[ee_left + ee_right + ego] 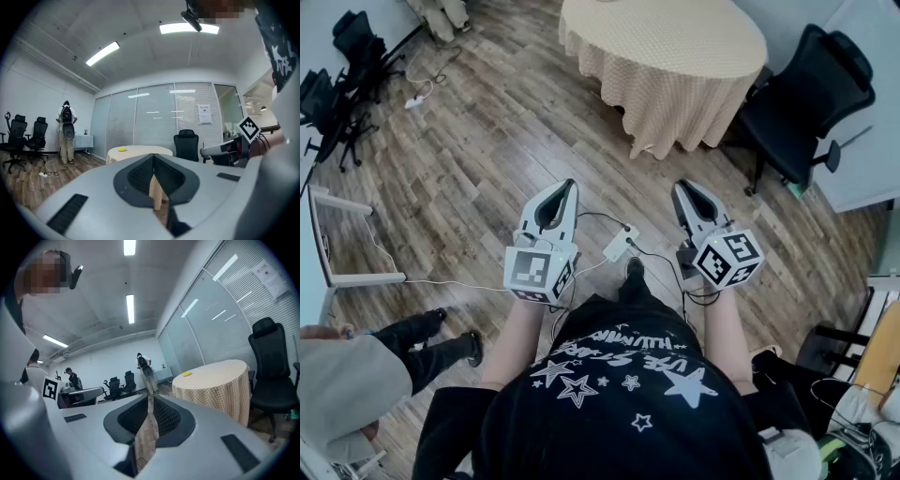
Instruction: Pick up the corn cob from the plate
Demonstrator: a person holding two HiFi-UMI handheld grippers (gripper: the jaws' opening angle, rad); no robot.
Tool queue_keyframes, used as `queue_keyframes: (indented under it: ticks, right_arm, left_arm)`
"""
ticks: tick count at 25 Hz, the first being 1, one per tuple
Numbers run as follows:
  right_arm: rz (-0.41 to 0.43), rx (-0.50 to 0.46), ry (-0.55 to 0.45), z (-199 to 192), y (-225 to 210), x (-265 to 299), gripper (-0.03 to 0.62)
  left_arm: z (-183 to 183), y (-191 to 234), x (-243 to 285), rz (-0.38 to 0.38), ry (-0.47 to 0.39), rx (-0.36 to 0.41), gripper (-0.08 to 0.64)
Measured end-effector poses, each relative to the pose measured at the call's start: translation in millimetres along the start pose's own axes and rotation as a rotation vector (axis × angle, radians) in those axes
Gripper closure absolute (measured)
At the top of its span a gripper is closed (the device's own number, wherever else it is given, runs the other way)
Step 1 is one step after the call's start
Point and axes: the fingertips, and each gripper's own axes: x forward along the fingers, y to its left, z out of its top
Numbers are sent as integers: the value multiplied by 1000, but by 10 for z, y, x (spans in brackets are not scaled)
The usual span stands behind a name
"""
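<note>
A small yellow thing (122,149), too far off to tell plate from corn cob, lies on a round table with a yellow checked cloth (136,152). It also shows in the right gripper view as the yellow thing (187,373) on the table (213,380). In the head view the table (666,47) stands far ahead across the wooden floor. My left gripper (569,184) and right gripper (680,186) are held level at waist height, side by side. The left gripper (153,155) and right gripper (151,397) are both shut with nothing between the jaws.
A black office chair (806,94) stands right of the table. More chairs (337,84) and a white desk frame (328,244) are at the left. Cables and a white box (621,246) lie on the floor. A seated person's legs (422,337) are at lower left.
</note>
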Motion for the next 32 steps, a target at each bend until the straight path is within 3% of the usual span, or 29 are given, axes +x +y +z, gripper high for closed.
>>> queue_keyframes:
  ticks: [8, 17, 22, 32]
  right_arm:
    - [30, -12, -11, 130, -243, -39, 540]
    - [90, 22, -13, 144, -543, 88, 540]
    - [45, -58, 37, 124, -872, 188, 540]
    - [113, 0, 44, 124, -1242, 317, 538]
  left_arm:
    - [26, -227, 224, 7, 3, 22, 552]
    - [-50, -300, 423, 64, 48, 37, 552]
    - [-67, -360, 606, 91, 65, 43, 552]
    - [-46, -179, 730, 234, 82, 32, 552]
